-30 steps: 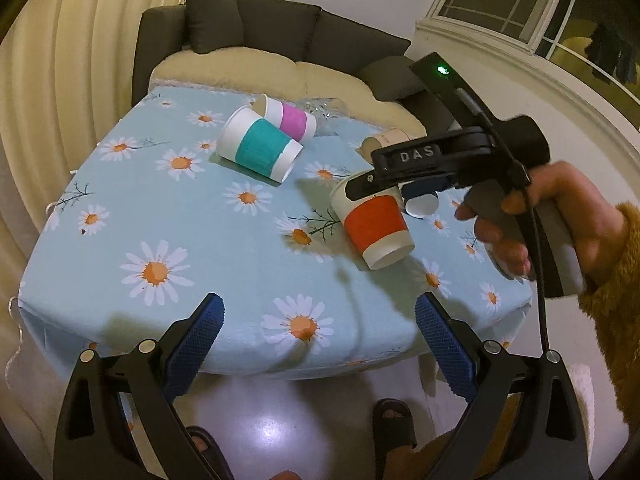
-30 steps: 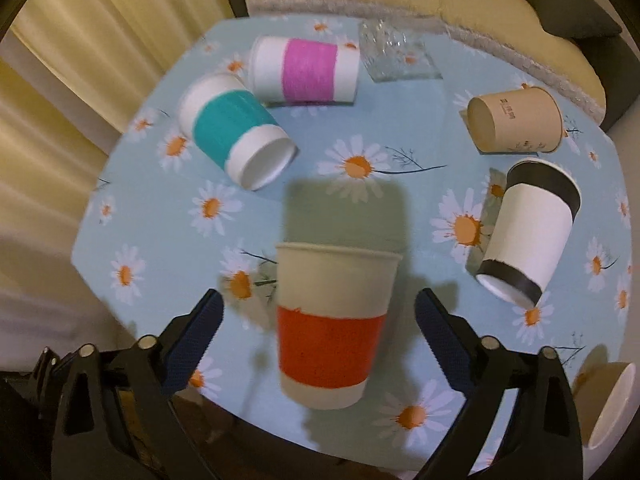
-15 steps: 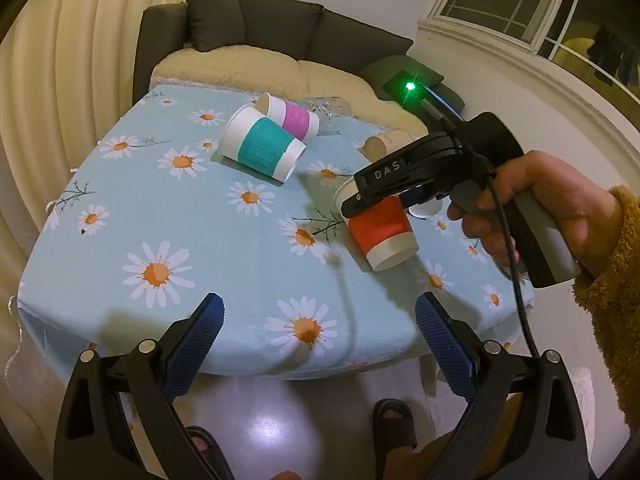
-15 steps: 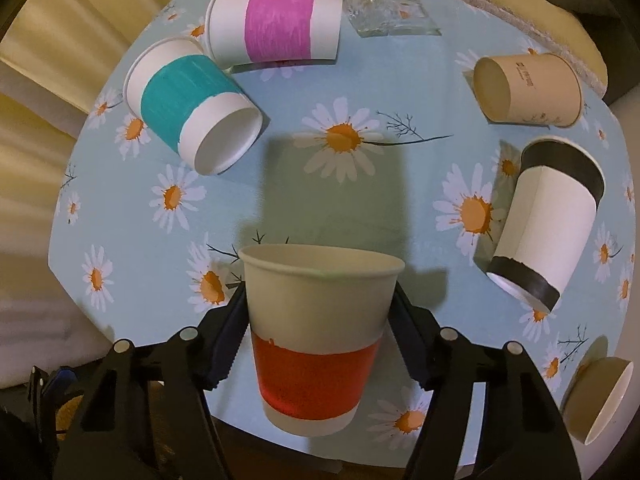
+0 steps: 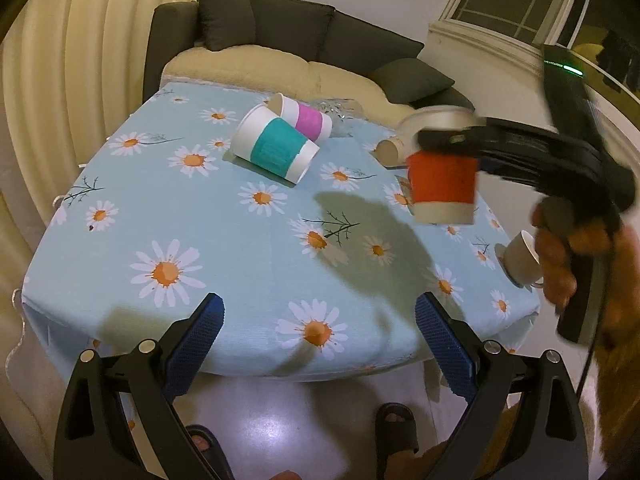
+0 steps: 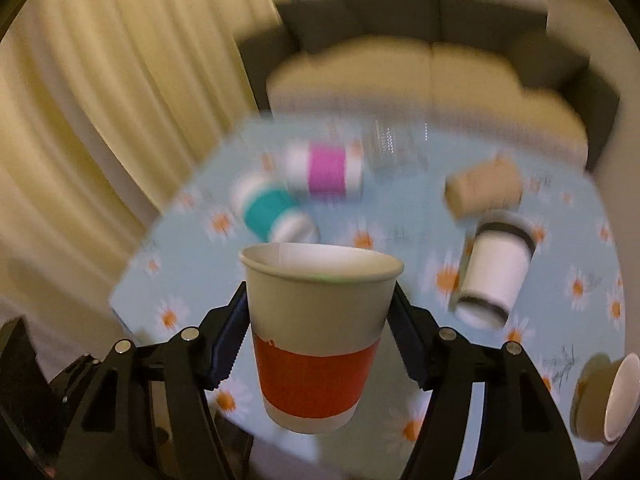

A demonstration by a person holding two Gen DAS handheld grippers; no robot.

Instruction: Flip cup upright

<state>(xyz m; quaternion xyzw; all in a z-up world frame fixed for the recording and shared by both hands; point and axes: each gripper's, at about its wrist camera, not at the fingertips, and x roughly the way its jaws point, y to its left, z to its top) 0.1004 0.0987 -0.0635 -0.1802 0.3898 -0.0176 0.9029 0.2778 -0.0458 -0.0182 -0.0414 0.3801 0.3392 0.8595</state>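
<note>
Right gripper (image 6: 320, 340): clamped on the red cup (image 6: 316, 336), one blue pad on each side of its upper wall.
Red cup: held in the air above the table (image 5: 240, 240), mouth up, roughly upright.
Left gripper (image 5: 318, 340): jaws wide apart, holding nothing, hovering off the table's near edge.
Left view only: shows the red cup (image 5: 442, 172) at 2 o'clock, the right gripper (image 5: 448, 136) gripping it side-on, and the hand (image 5: 560, 256) on the handle.
Right view only: shows a black-and-white cup (image 6: 496, 264) lying at 3 o'clock; background blurred.
Both views: teal cup (image 5: 276, 148) and pink cup (image 5: 306, 118) lying side by side at 11 o'clock; brown cup (image 6: 484, 190) on its side at 1 o'clock.
</note>
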